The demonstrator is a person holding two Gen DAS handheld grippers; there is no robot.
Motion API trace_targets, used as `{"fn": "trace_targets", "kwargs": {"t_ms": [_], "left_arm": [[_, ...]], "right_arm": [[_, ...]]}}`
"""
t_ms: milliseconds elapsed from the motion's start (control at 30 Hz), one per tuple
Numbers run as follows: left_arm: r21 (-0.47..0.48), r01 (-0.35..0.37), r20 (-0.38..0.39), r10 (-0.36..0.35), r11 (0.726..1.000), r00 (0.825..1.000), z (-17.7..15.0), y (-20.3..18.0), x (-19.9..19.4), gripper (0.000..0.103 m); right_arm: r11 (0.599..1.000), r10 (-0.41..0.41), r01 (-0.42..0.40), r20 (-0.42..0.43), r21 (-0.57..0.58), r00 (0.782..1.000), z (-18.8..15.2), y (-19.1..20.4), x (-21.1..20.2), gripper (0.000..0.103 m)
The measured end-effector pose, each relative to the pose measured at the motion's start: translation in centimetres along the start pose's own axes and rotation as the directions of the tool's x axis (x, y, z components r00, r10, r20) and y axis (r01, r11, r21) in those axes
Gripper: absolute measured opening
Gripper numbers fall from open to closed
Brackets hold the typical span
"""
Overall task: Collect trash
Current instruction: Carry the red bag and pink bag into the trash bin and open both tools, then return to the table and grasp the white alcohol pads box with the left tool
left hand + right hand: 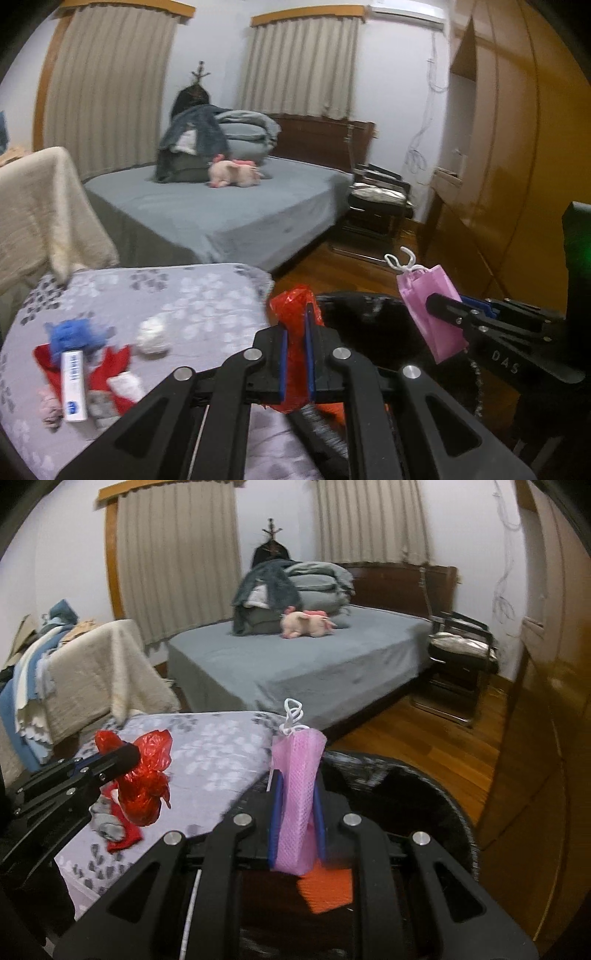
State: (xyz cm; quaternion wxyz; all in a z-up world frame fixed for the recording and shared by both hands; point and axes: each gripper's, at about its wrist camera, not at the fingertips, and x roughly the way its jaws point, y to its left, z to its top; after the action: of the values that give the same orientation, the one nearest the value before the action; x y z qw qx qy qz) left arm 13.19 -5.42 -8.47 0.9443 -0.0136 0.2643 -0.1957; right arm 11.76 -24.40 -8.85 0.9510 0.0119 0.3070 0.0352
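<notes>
I hold both grippers over the black bin [424,775]: left gripper [295,354] clamped on red plastic [291,314], right gripper [297,812] clamped on pink bag [295,775], ready for dropping.

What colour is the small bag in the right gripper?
Pink mesh bag with white cord handles, clearest in the right wrist view.

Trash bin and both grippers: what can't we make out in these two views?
- Black bin: its inside is mostly hidden by the right gripper and pink bag; only an orange scrap shows.
- Red wrapper: its lower end sits behind the left gripper.
- White tube on the bedspread: its print is blurred.
</notes>
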Motion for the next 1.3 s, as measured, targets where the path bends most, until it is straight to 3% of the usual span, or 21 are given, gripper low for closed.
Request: {"fn": "trace_targets", "kwargs": {"t_ms": [533, 600, 667, 700, 833, 867, 900, 967, 1133, 1300], "left_arm": [[0.042, 0.153, -0.079, -0.149, 0.987, 0.986, -0.3, -6.5, 6.7, 0.009], [0.035, 0.165, -0.095, -0.161, 0.986, 0.982, -0.4, -6.6, 7.2, 0.016], [0.026, 0.168, -0.106, -0.165, 0.985, 0.981, -0.6, -6.4, 7.4, 0.038], [0.023, 0.166, -0.103, -0.163, 0.986, 0.981, -0.7, -6.3, 7.3, 0.042], [0.022, 0.151, -0.102, -0.148, 0.988, 0.984, -0.9, -5.4, 6.7, 0.053], [0.016, 0.140, -0.094, -0.138, 0.990, 0.986, -0.9, -5.0, 6.4, 0.064], [0.011, 0.135, -0.088, -0.133, 0.991, 0.987, -0.9, -4.7, 6.1, 0.069], [-0.001, 0.125, -0.076, -0.124, 0.992, 0.989, -0.9, -3.8, 5.4, 0.073], [-0.013, 0.079, -0.056, -0.080, 0.997, 0.995, -1.2, -1.3, 3.1, 0.080], [-0.011, -0.018, -0.030, 0.018, 1.000, 0.999, -2.0, 1.9, 0.0, 0.083]], "right_arm": [[0.990, -0.127, 0.131, -0.066, 0.061, 0.990, -3.0, -7.2, 1.6, 0.019], [0.988, -0.135, 0.140, -0.077, 0.067, 0.988, -3.4, -7.7, 1.8, 0.025], [0.986, -0.145, 0.150, -0.077, 0.070, 0.986, -3.8, -8.0, 1.7, 0.035], [0.986, -0.147, 0.153, -0.076, 0.073, 0.986, -3.9, -8.2, 1.7, 0.042], [0.984, -0.157, 0.162, -0.070, 0.080, 0.985, -3.9, -8.3, 1.5, 0.056], [0.983, -0.159, 0.164, -0.063, 0.082, 0.985, -4.0, -8.2, 1.4, 0.070], [0.982, -0.166, 0.170, -0.054, 0.083, 0.985, -4.0, -8.0, 1.2, 0.079], [0.981, -0.173, 0.176, -0.040, 0.080, 0.984, -3.8, -7.7, 0.9, 0.087], [0.986, -0.155, 0.156, -0.013, 0.063, 0.988, -3.0, -6.3, 0.5, 0.090], [0.992, -0.116, 0.115, 0.013, 0.046, 0.993, -2.3, -4.1, 0.2, 0.091]]}}
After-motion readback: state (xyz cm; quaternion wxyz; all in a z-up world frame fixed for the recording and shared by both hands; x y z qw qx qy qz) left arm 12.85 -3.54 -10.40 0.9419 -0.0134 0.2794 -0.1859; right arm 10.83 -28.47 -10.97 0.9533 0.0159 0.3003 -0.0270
